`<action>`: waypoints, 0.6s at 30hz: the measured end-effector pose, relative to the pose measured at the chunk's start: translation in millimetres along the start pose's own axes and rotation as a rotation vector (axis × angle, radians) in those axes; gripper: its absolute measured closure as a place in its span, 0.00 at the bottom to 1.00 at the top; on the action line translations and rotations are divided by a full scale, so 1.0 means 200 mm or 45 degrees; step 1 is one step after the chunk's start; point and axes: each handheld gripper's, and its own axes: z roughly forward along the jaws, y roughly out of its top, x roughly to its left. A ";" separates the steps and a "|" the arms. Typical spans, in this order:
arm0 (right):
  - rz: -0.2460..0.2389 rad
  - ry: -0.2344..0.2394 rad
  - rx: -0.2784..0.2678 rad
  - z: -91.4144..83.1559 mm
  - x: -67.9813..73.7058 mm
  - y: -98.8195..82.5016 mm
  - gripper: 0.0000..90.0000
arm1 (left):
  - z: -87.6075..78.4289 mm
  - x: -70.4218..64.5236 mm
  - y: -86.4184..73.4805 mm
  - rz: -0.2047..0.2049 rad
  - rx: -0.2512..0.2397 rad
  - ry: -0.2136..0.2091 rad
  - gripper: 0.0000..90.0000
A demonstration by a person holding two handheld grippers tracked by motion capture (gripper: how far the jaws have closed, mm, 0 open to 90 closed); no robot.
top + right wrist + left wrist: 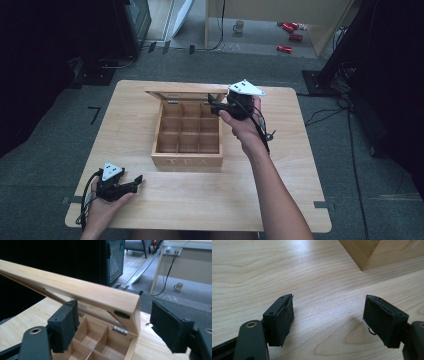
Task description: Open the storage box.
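Sitting mid-worktop (280,200): wooden tea box (187,161), lid (75,288) raised at the back, compartments showing. Right hand-held gripper (113,326) up at the lid's right corner, jaws apart on either side of its edge, pads not pressing (no grip on it). Left hand-held gripper (328,320) parked near the front-left corner, wide open over bare wood, holding nothing.

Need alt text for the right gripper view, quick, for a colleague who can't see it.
The open right claw straddles the corner of a raised wooden lid, its pads clear of the wood. Below lies the tea box with empty compartments. Beyond the table, a mug stands on the floor.
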 end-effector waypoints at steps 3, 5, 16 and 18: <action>-0.018 -0.043 0.004 0.04 -0.02 0.01 0.32 | 0.00 0.00 0.00 -0.003 -0.001 -0.012 0.28; -0.015 -0.031 0.002 0.06 -0.04 0.01 0.33 | 0.00 0.00 0.00 -0.004 -0.002 -0.017 0.28; -0.014 -0.012 0.005 0.21 -0.08 -0.04 0.43 | 0.00 0.01 0.00 -0.006 -0.005 -0.033 0.28; -0.020 -0.014 0.012 0.24 -0.09 -0.05 0.43 | 0.00 0.01 0.00 -0.005 -0.006 -0.035 0.28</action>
